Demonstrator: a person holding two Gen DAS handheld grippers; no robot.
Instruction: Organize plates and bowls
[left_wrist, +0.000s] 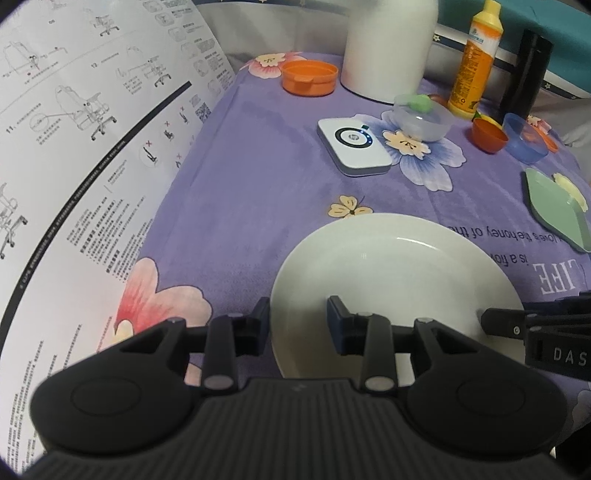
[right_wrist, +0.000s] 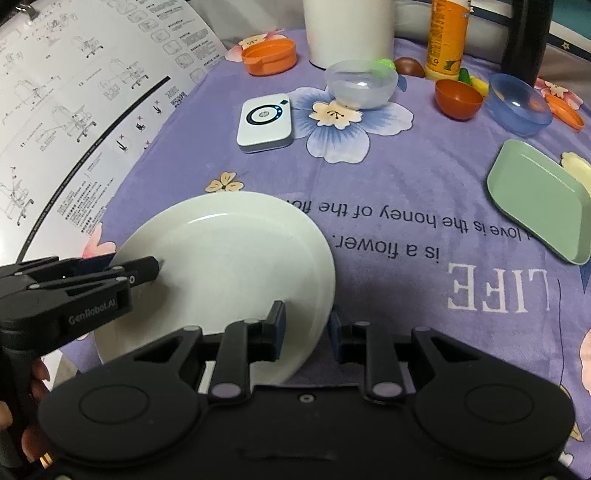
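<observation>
Left gripper (left_wrist: 298, 321) open, fingers straddling near-left rim of white plate (left_wrist: 399, 291). Right gripper (right_wrist: 306, 328) open, straddling plate's near-right rim. Plate near, on purple cloth (right_wrist: 388, 177); green tray (right_wrist: 539, 199) right; clear bowl (right_wrist: 362, 85), orange bowl (right_wrist: 458, 98), blue bowl (right_wrist: 519, 103) far.

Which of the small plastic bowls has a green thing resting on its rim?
The clear colourless plastic bowl, beside the white device. The small orange bowl and the blue translucent bowl have none.

"genrobot.ai" – left gripper (right_wrist: 159, 266); "life" – tablecloth (right_wrist: 406, 177)
</observation>
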